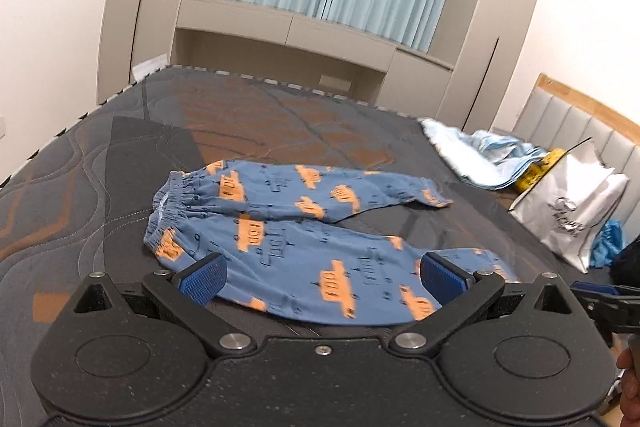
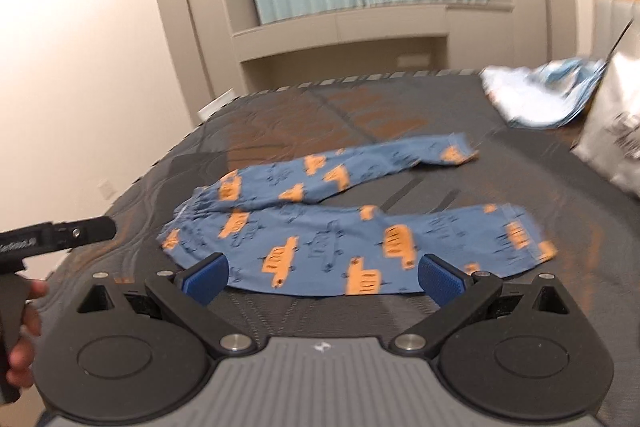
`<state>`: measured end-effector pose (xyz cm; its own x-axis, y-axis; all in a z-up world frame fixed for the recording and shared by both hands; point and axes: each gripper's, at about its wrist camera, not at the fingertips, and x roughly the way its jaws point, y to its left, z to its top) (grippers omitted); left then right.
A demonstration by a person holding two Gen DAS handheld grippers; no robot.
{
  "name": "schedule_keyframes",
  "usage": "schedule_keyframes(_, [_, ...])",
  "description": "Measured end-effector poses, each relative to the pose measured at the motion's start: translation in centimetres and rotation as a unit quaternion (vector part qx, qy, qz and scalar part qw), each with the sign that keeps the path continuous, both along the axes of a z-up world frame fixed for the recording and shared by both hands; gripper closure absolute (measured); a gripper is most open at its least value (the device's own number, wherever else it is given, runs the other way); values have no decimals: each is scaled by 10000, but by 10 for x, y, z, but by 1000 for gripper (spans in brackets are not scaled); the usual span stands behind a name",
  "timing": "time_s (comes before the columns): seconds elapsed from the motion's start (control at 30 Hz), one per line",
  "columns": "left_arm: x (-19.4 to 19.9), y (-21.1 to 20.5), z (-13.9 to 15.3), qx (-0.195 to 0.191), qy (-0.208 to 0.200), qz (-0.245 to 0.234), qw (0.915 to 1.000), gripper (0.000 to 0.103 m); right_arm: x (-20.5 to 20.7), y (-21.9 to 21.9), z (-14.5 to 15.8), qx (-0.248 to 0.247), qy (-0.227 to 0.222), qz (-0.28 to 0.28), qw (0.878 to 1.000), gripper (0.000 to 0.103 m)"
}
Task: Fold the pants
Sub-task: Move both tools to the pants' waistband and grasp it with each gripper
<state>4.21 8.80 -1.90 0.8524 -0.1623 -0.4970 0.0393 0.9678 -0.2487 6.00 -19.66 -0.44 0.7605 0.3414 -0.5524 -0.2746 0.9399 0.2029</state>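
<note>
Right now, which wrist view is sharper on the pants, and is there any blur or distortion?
Left wrist view: pants fairly sharp, slight smear on the print. Right wrist view: motion blur across the pants and the white bag. Both: fisheye bends the wardrobe edges, corners dark.

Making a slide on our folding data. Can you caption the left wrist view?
Open left gripper hovers over blue pants lying unfolded on a bed, legs spread apart.

The pants (image 2: 344, 223) lie flat on the bed (image 2: 400, 115), legs spread apart. The right tongs (image 2: 322, 277) hang wide open just before their near edge. The left tongs (image 2: 60, 231) poke in beside the waistband.
</note>
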Motion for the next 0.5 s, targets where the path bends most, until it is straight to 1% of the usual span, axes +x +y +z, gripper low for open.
schedule_keyframes(0.07, [34,11,-7,236,-26,148,9996,0,36,2,-11,58,118,237,9996,0])
schedule_keyframes(0.1, [50,16,-10,316,-56,198,9993,0,51,4,-17,52,115,316,9994,0])
schedule_keyframes(0.17, [92,31,-18,414,-136,140,9990,0,90,8,-27,34,28,543,9985,0])
schedule_keyframes(0.23, [137,47,-25,439,-39,86,9990,0,137,11,-37,57,22,763,9971,0])
schedule_keyframes(0.3, [184,63,-32,482,190,128,9986,1,182,13,-43,130,124,875,9960,0])
schedule_keyframes(0.33, [206,71,-33,519,346,217,9978,1,208,14,-43,120,209,897,9957,0])
schedule_keyframes(0.4, [241,85,-29,628,512,260,9964,1,244,15,-38,22,328,854,9958,0])
schedule_keyframes(0.5, [279,101,-20,791,821,165,9933,1,289,19,-12,-74,212,997,9948,0])
